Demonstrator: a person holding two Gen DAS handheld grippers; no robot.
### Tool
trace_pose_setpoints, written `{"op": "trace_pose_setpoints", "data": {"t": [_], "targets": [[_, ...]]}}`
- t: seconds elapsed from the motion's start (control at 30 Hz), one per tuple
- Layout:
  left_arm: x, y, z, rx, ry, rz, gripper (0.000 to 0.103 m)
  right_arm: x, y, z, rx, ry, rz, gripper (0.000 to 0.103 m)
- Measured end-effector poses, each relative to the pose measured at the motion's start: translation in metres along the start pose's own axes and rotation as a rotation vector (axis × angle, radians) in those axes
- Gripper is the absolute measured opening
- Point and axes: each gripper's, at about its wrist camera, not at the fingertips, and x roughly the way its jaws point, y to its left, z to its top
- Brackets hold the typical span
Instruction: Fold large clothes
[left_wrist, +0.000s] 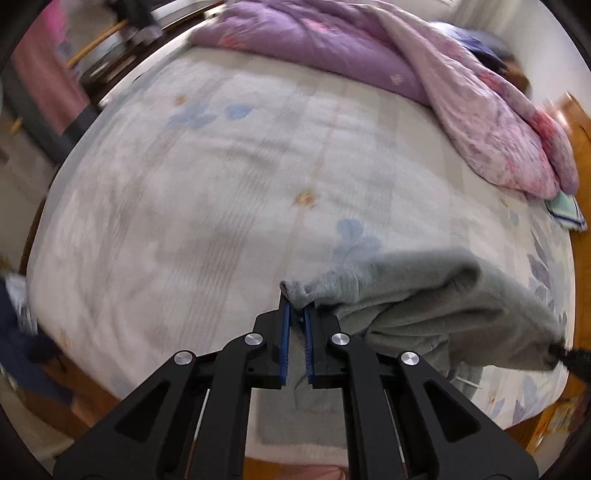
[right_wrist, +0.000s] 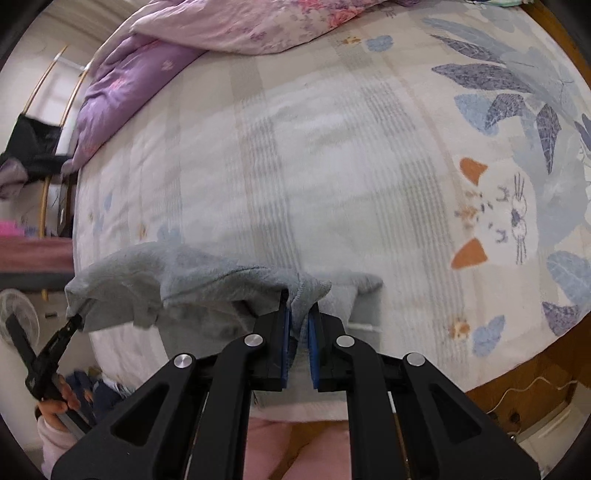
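A grey fleece garment (left_wrist: 424, 295) hangs lifted above the bed, stretched between both grippers. My left gripper (left_wrist: 297, 312) is shut on one corner of it, the cloth pinched between the blue pads. In the right wrist view the same grey garment (right_wrist: 177, 280) sags leftward from my right gripper (right_wrist: 299, 314), which is shut on the other corner. The left gripper (right_wrist: 72, 325) shows there at the far left, gripping the garment's other end, with a hand (right_wrist: 55, 404) on its handle. The right gripper's tip (left_wrist: 561, 352) shows at the right edge of the left wrist view.
A pale printed bedsheet (left_wrist: 221, 184) covers the bed. A purple and pink quilt (left_wrist: 369, 55) is heaped along the far side. A small folded green cloth (left_wrist: 565, 210) lies at the right. The wooden bed frame (right_wrist: 517, 373) runs along the near edge. A fan (right_wrist: 18, 314) stands left.
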Motion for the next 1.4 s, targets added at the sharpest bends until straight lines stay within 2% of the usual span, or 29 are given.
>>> {"op": "trace_pose_setpoints", "data": {"t": [0.1, 0.27, 0.37, 0.43, 0.5, 0.57, 0.6, 0.63, 0.7, 0.77, 0.9, 1.0, 1.07, 1.13, 1.2, 1.27, 1.3, 1.37, 1.4], "targets": [[-0.001, 0.016, -0.032, -0.054, 0.006, -0.004, 0.006, 0.006, -0.007, -0.026, -0.058, 0.013, -0.019, 0.008], [0.014, 0.033, -0.089, -0.031, 0.065, 0.036, 0.006, 0.033, -0.026, -0.074, -0.103, 0.048, -0.067, 0.008], [0.042, 0.047, -0.126, -0.030, 0.164, 0.074, 0.007, 0.069, -0.036, -0.105, -0.131, 0.106, -0.119, 0.009], [0.064, 0.056, -0.150, -0.033, 0.247, 0.102, 0.007, 0.102, -0.047, -0.127, -0.135, 0.182, -0.171, 0.011], [0.086, 0.066, -0.175, -0.042, 0.369, 0.139, 0.007, 0.129, -0.062, -0.145, -0.097, 0.283, -0.236, 0.019], [0.092, 0.074, -0.189, -0.079, 0.448, 0.129, 0.007, 0.143, -0.077, -0.160, -0.019, 0.378, -0.252, 0.019], [0.091, 0.078, -0.192, -0.105, 0.474, 0.102, 0.010, 0.142, -0.082, -0.165, 0.010, 0.389, -0.238, 0.020], [0.089, 0.080, -0.192, -0.121, 0.484, 0.089, 0.030, 0.135, -0.088, -0.170, 0.045, 0.386, -0.214, 0.024], [0.077, 0.082, -0.187, -0.141, 0.458, 0.076, 0.063, 0.122, -0.093, -0.170, 0.086, 0.370, -0.197, 0.064], [0.069, 0.076, -0.176, -0.131, 0.424, 0.034, 0.063, 0.103, -0.100, -0.161, 0.134, 0.308, -0.161, 0.065], [0.069, 0.051, -0.148, -0.092, 0.389, 0.001, 0.063, 0.086, -0.107, -0.129, 0.258, 0.211, -0.068, 0.066], [0.081, 0.019, -0.128, -0.054, 0.347, -0.040, 0.061, 0.094, -0.100, -0.100, 0.256, 0.169, -0.048, 0.066], [0.093, -0.002, -0.126, -0.036, 0.366, -0.106, 0.054, 0.107, -0.093, -0.081, 0.240, 0.157, -0.034, 0.066], [0.109, -0.026, -0.129, 0.005, 0.429, -0.147, 0.036, 0.122, -0.089, -0.063, 0.246, 0.153, -0.025, 0.066], [0.134, -0.051, -0.144, 0.084, 0.520, -0.112, 0.024, 0.141, -0.088, -0.043, 0.254, 0.149, -0.004, 0.066], [0.153, -0.063, -0.161, 0.129, 0.594, -0.084, 0.023, 0.159, -0.089, -0.031, 0.281, 0.162, -0.009, 0.066], [0.161, -0.067, -0.169, 0.142, 0.615, -0.069, 0.023, 0.169, -0.091, -0.026, 0.307, 0.184, -0.001, 0.051], [0.164, -0.071, -0.172, 0.162, 0.607, -0.049, 0.023, 0.175, -0.089, -0.021, 0.351, 0.200, 0.046, 0.009], [0.165, -0.071, -0.170, 0.160, 0.614, -0.047, 0.022, 0.172, -0.085, -0.018, 0.352, 0.193, 0.030, 0.009]]}}
